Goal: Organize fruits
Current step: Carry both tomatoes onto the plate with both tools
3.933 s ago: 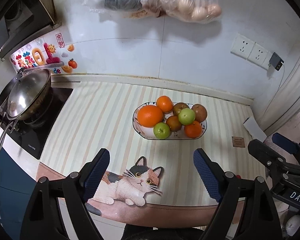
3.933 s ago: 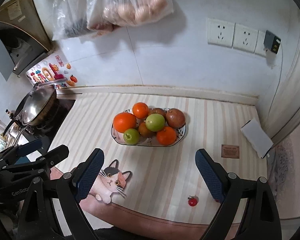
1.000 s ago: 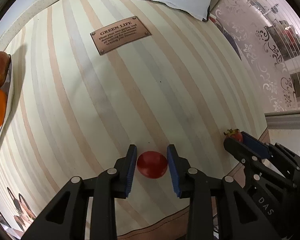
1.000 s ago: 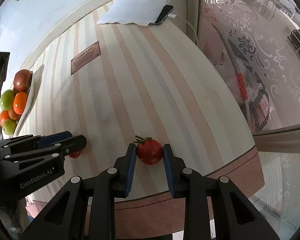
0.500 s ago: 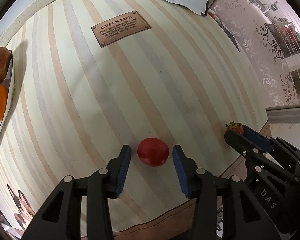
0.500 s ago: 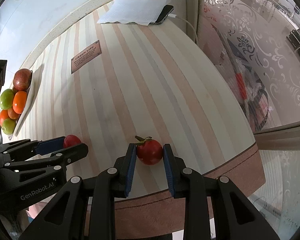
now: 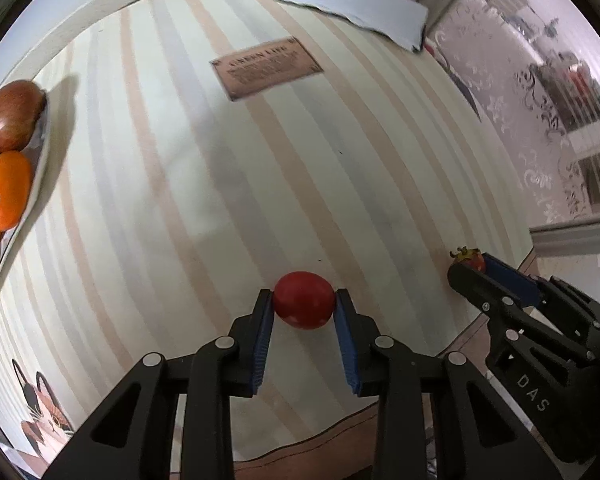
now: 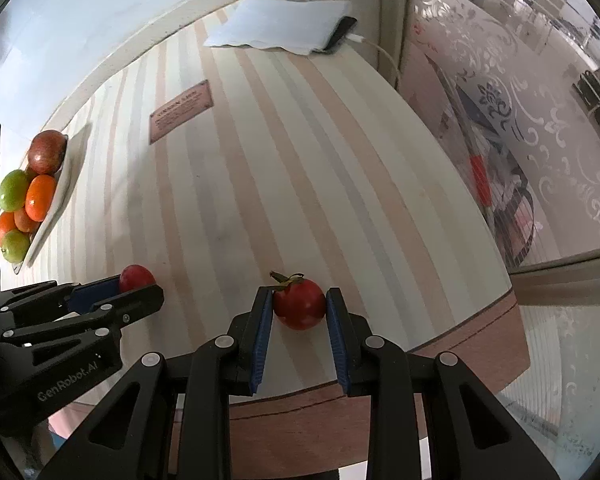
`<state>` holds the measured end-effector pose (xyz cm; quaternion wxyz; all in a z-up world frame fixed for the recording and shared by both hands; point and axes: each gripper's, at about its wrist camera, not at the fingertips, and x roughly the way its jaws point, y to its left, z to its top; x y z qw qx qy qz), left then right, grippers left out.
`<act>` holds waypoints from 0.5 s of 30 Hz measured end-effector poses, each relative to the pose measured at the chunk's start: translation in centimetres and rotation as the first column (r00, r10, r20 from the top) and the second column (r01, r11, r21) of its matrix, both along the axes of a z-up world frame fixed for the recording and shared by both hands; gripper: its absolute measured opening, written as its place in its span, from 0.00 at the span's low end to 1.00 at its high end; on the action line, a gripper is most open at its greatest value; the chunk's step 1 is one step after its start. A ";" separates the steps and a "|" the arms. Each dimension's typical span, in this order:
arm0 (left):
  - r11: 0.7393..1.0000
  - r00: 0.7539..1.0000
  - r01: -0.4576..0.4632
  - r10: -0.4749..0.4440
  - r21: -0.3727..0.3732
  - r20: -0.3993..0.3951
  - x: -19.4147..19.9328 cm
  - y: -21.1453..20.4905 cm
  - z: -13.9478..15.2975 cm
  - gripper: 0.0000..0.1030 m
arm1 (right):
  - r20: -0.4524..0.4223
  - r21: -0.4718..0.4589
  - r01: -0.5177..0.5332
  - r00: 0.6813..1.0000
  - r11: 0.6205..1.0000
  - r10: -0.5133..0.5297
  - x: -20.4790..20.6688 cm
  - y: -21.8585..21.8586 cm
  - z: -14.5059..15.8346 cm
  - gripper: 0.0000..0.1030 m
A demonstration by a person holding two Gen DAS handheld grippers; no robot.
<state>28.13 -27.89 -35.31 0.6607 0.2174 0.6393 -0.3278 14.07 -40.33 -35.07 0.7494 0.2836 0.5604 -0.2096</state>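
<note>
My left gripper (image 7: 303, 305) is shut on a smooth red tomato (image 7: 304, 300) near the front edge of the striped counter. My right gripper (image 8: 299, 305) is shut on a second red tomato with a green stem (image 8: 299, 303), close to the counter's front right corner. Each gripper shows in the other's view, the right one (image 7: 470, 266) with its tomato (image 7: 471, 259), the left one (image 8: 138, 282) with its tomato (image 8: 137, 276). The fruit plate (image 8: 56, 200) holds oranges (image 8: 40, 197), green apples (image 8: 13, 189) and a brown-red fruit (image 7: 14, 115) at the far left.
A brown label (image 7: 266, 67) is printed on the striped mat. A white folded cloth over a phone (image 8: 278, 28) lies at the back right by the wall. A cat picture (image 7: 44, 416) is at the front left. The counter edge (image 8: 460, 344) drops off to the right.
The left gripper opened about half a second ago and has closed again on its tomato, which now sits a little further forward. The right gripper still holds its tomato.
</note>
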 end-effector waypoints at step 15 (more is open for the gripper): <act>0.901 0.907 -0.400 0.415 -0.167 0.069 8.6 17.1 10.0 0.27 | 0.194 0.026 -0.320 0.931 0.947 0.309 12.2 10.2 6.1 0.29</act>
